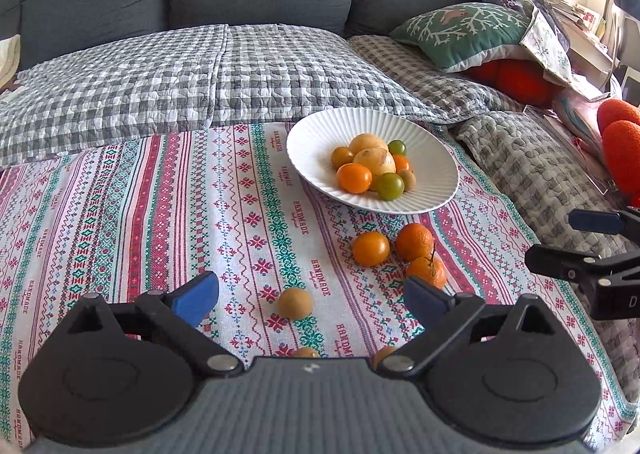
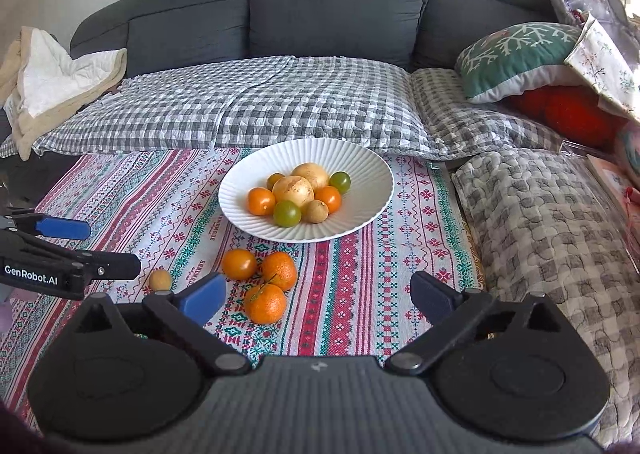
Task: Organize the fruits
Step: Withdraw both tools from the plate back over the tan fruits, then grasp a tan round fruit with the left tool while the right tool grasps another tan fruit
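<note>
The left gripper (image 1: pixel 310 296) hangs above the patterned tablecloth (image 1: pixel 140 213) with its blue-padded jaws spread wide and nothing between the pads; a small tan fruit (image 1: pixel 295 303) lies on the cloth below the gap. Just right of it, an orange tomato (image 1: pixel 370 248) and two mandarins (image 1: pixel 414 242) sit close together, near the front rim of the white ribbed plate (image 1: pixel 320 133). On the plate, two pale yellow round fruits (image 1: pixel 374 161) are ringed by orange and green tomatoes (image 1: pixel 390 185) and one small tan fruit, all touching in a cluster. The right gripper (image 2: pixel 318 296) is likewise wide open and empty, poised over bare cloth right of the mandarins. Behind the table stands a grey sofa (image 2: pixel 340 13) draped in a checked quilt (image 2: pixel 260 105).
</note>
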Tool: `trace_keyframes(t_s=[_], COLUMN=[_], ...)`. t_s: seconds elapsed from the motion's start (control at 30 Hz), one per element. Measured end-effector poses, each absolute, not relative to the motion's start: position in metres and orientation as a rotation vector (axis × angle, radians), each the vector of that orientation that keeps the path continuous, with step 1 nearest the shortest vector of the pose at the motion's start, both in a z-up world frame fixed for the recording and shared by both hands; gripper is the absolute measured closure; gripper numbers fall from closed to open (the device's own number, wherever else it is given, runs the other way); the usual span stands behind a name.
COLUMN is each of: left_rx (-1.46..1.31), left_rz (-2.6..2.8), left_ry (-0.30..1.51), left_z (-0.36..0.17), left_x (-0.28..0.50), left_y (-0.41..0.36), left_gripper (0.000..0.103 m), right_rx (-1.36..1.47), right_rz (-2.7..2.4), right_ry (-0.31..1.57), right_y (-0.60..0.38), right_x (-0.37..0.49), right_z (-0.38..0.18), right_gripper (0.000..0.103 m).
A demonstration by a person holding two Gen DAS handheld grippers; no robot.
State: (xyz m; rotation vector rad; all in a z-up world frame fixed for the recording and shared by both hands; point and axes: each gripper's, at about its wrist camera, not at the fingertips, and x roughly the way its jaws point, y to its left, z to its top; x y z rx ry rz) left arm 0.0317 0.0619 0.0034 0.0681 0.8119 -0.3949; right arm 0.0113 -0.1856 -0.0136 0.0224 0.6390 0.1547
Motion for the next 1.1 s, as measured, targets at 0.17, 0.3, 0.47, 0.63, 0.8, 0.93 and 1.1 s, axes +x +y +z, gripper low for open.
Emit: trace_keyframes(t_s=[0.17, 0.3, 0.47, 0.63, 0.8, 0.93, 1.1], left_rx=[0.081, 0.107, 0.159, 0.225, 0.257, 0.272, 0.266], left_rz=[-0.373, -0.355, -0.366, -0.397, -0.458, -0.498, -0.519], left_ry=[0.813, 0.829, 0.838, 0.793, 0.793, 0.822, 0.858], left_z=[-0.005, -0.014, -0.027, -0.039, -0.048, -0.051, -0.053], left_x=[0.028, 0.027, 0.023, 0.017, 0.018, 0.019, 0.020], left_y=[0.073, 0.079, 0.082, 0.078, 0.070, 0.065, 0.063], left_gripper=[0.008, 0.008, 0.008, 0.008, 0.015, 0.034, 0.056], right_rx=[0.018, 0.013, -0.062, -0.131, -0.163, -0.187, -0.197], right_rz=[0.165, 0.194, 0.238, 0.281, 0.319, 0.336, 0.347], right_ry=[0.632, 0.626, 0.651, 0.681, 0.725, 0.745, 0.757], right_y=[-0.177, -0.171, -0.157, -0.146, -0.137, -0.130, -0.126], right_x=[0.004, -0.002, -0.006, -0.005, -0.003, -0.002, 0.000], right_z=[-0.021, -0.031, -0.045, -0.059, -0.072, -0.079, -0.082], right_gripper=[0.004, 0.003, 0.003, 0.003, 0.003, 0.003, 0.003])
